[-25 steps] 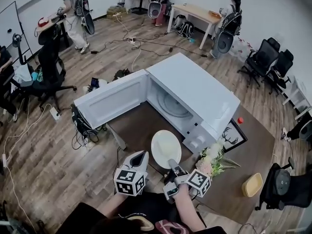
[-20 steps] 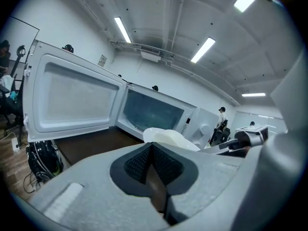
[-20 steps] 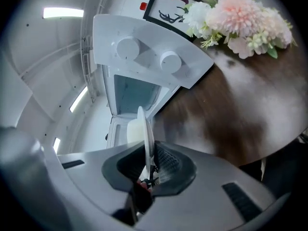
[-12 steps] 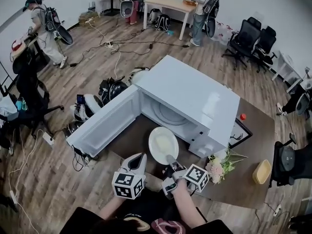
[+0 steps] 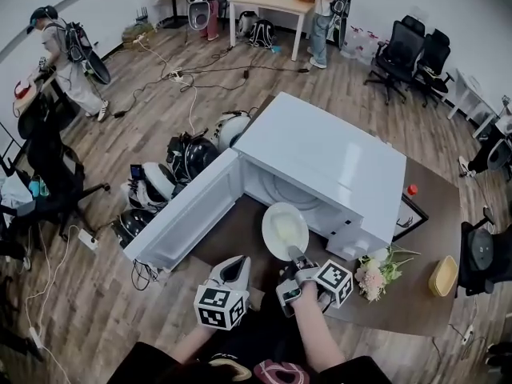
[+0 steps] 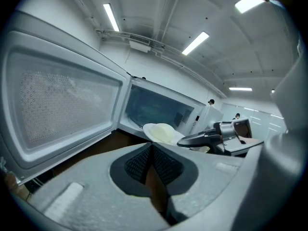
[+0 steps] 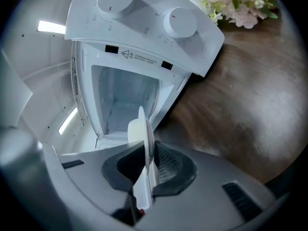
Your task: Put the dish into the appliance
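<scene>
Right gripper (image 5: 297,256) is clamped on the near rim of the white plate (image 5: 284,229). In the right gripper view the plate (image 7: 146,137) stands edge-on between the two pads, and the rest of it sticks out ahead of the jaws. In the head view the plate sits low centre, held above the brown table (image 5: 416,298), its far rim just at the mouth of the white microwave (image 5: 320,154).

Left gripper (image 5: 237,264) is empty, its pads pressed together with nothing between them. It hangs just left of the right one and apart from the plate.

Edges and room:
- The microwave door (image 5: 188,210) is swung wide toward the lower left, and the cavity (image 7: 124,97) shows bare walls and floor ahead of the plate.
- The control panel with two round knobs (image 7: 179,20) stands just right of the opening — the tightest side.
- The flower bunch (image 5: 373,277) lies on the table near the right gripper, with a yellow bowl (image 5: 442,276) well apart at the far right.

Hidden: from the head view the housing's top covers most of the cavity. The left gripper view shows the plate (image 6: 161,131) only in part, behind the right gripper's jaw. The table's near edge is cut off by the person's arms.
</scene>
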Action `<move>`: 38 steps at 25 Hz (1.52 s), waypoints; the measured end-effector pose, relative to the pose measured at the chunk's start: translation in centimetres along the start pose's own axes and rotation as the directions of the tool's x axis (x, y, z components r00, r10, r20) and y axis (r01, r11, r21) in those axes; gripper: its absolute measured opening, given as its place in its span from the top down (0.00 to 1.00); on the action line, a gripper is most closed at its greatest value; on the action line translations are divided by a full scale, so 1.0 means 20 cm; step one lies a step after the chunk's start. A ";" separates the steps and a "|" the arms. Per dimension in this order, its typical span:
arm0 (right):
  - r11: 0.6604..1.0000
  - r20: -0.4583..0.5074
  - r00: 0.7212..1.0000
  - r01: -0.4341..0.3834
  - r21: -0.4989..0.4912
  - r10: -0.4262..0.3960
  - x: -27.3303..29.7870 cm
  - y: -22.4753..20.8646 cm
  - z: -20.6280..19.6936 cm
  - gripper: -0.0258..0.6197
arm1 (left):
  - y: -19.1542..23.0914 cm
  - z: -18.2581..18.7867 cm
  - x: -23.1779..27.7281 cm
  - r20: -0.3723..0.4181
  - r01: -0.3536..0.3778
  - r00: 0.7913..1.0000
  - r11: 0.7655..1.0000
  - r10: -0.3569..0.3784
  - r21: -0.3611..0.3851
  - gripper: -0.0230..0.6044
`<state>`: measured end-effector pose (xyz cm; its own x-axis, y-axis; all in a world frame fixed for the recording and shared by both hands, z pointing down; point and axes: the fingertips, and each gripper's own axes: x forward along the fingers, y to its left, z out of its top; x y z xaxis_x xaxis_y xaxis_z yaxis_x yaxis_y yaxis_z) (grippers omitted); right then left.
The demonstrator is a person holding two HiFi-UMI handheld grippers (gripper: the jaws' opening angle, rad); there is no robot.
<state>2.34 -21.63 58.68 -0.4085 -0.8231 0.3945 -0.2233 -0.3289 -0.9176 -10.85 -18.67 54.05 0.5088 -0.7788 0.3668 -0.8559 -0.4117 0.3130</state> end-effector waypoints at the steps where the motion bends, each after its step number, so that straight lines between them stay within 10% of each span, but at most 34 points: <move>1: 1.000 0.013 1.000 0.012 -0.004 -0.012 0.00 -0.01 0.02 0.88 | 0.00 -0.01 0.00 -0.003 0.004 1.000 1.000 -0.004 -0.003 0.95; 38: 0.988 0.158 0.984 0.056 0.146 -0.080 0.40 0.05 0.26 0.88 | 0.19 0.05 0.11 -0.039 -0.045 0.998 0.999 0.045 0.009 0.95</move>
<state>3.40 -30.91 60.64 -0.2448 -0.8570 0.4535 -0.1148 -0.4388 -0.8912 -13.01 -22.47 55.18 0.4727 -0.7774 0.4149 -0.8788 -0.3806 0.2879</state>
